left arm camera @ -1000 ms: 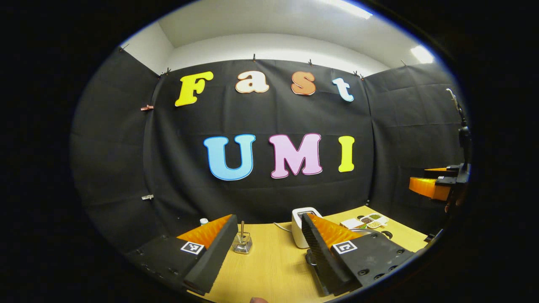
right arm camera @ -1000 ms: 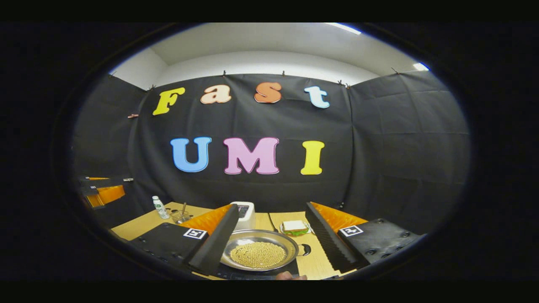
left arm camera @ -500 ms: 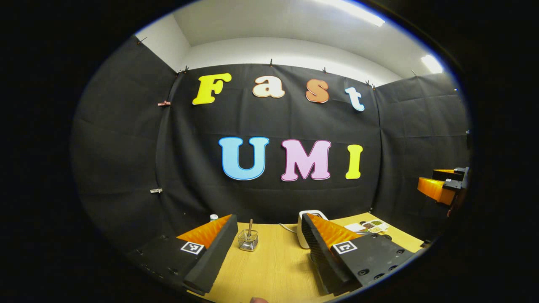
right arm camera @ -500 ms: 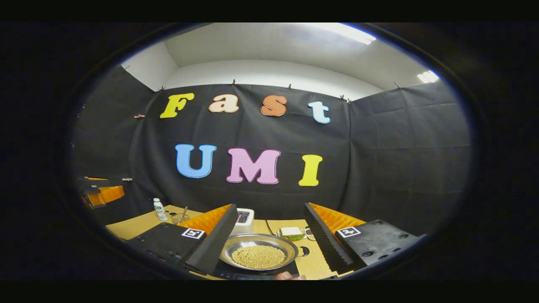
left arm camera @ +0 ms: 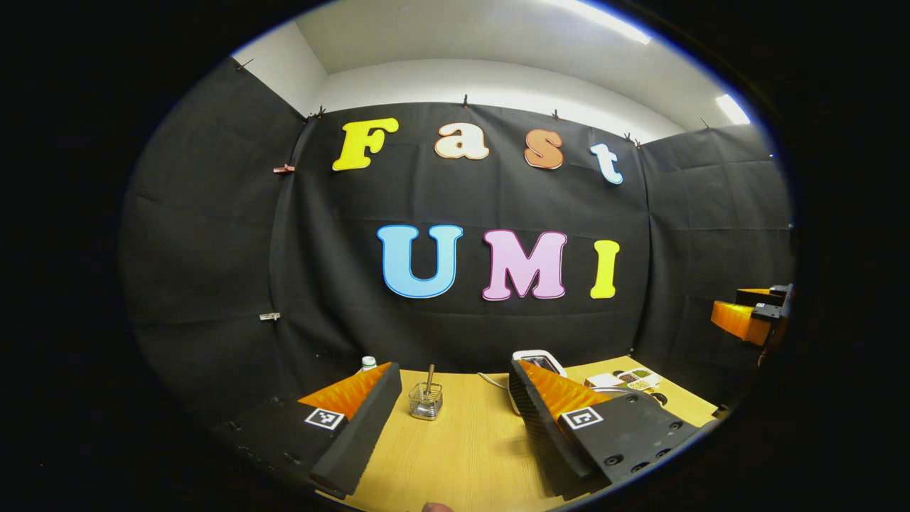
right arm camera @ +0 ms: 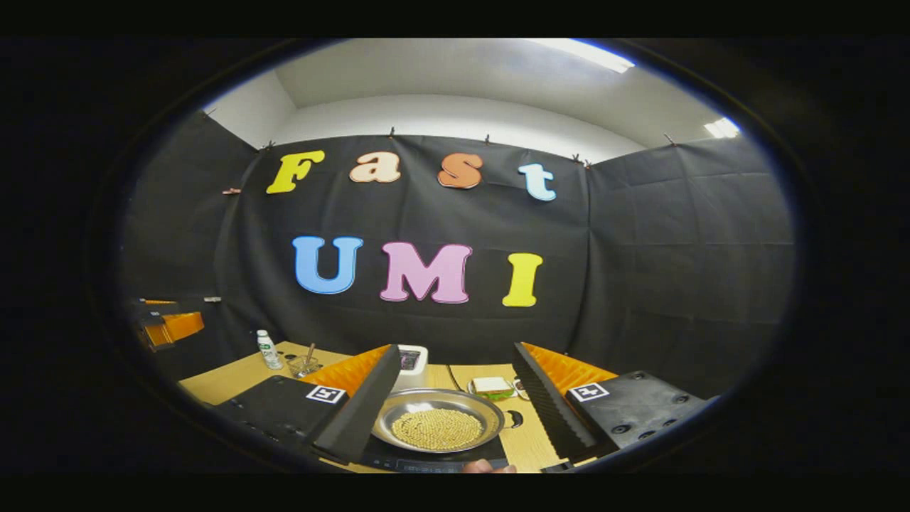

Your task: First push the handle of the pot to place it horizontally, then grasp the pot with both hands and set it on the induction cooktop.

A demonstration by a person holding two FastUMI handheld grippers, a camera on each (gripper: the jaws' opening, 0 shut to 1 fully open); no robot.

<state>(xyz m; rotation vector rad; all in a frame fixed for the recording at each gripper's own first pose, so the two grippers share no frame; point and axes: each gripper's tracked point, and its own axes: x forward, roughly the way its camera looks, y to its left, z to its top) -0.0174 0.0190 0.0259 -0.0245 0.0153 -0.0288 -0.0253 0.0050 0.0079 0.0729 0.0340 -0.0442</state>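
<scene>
Both claws spread wide, gripping nothing: left claw (left arm camera: pixel 455 427) over bare counter (left arm camera: pixel 462 455), right claw (right arm camera: pixel 455 412) framing the pot (right arm camera: pixel 437 427). It sits on the dark cooktop (right arm camera: pixel 434 455), full of yellow grains. Looks like rigid, slick, weighty metal; I'd grip opposite rims. Handle direction: can't tell.

Your left claw (left arm camera: pixel 455 387): two wedge-shaped fingers with ribbed inner faces, each on a flat black mount plate. Each plate carries a square black-and-white tag and a few dark screws near its outer edge. Your right claw (right arm camera: pixel 455 370): same build, tags and screws in the same spots. A fingertip (right arm camera: pixel 483 466) of yours shows at the bottom edge.
</scene>
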